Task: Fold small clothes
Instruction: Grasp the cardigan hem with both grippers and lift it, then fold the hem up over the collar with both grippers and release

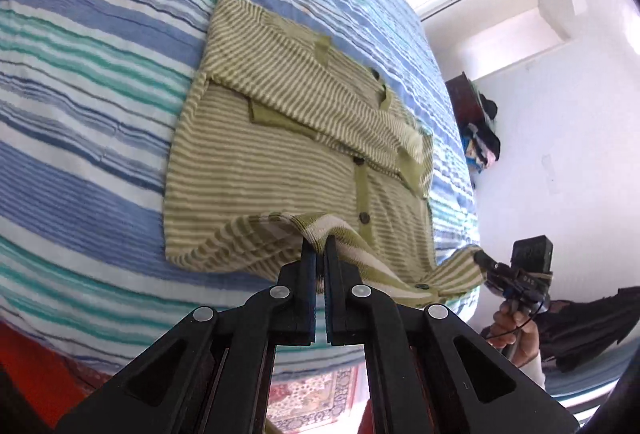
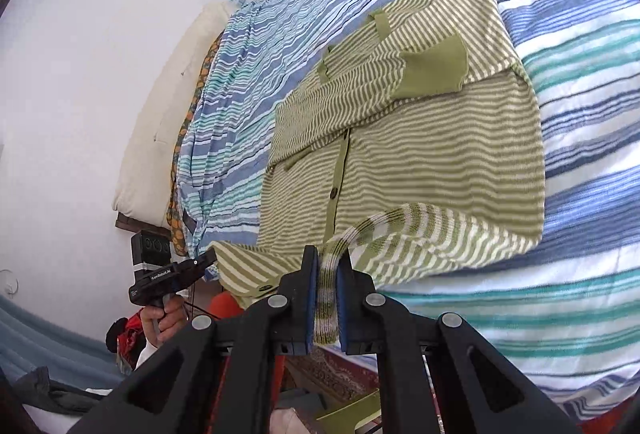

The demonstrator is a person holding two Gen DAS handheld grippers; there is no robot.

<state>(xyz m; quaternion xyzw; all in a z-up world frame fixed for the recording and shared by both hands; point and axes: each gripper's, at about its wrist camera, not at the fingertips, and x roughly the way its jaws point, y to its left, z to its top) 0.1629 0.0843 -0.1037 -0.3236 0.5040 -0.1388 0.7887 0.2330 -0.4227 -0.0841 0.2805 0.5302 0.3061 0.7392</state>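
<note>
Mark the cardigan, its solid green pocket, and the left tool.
green-and-cream striped knit cardigan [image 1: 256,170], left wrist view, front panel.
solid green patch pocket [image 2: 434,72], right wrist view, pocket centre.
left tool [image 1: 320,254], left wrist view, between fingertips.

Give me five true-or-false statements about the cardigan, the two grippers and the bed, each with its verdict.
1. The left gripper is shut on the hem of the striped cardigan. True.
2. The right gripper hangs open above the bed. False: it is shut on the cardigan's hem too.
3. The cardigan lies on a plain white sheet. False: the bedspread is striped blue, teal and white.
4. A striped sleeve is folded across the cardigan's front. True.
5. The cardigan has a zip. False: dark buttons run down a green placket.
</note>
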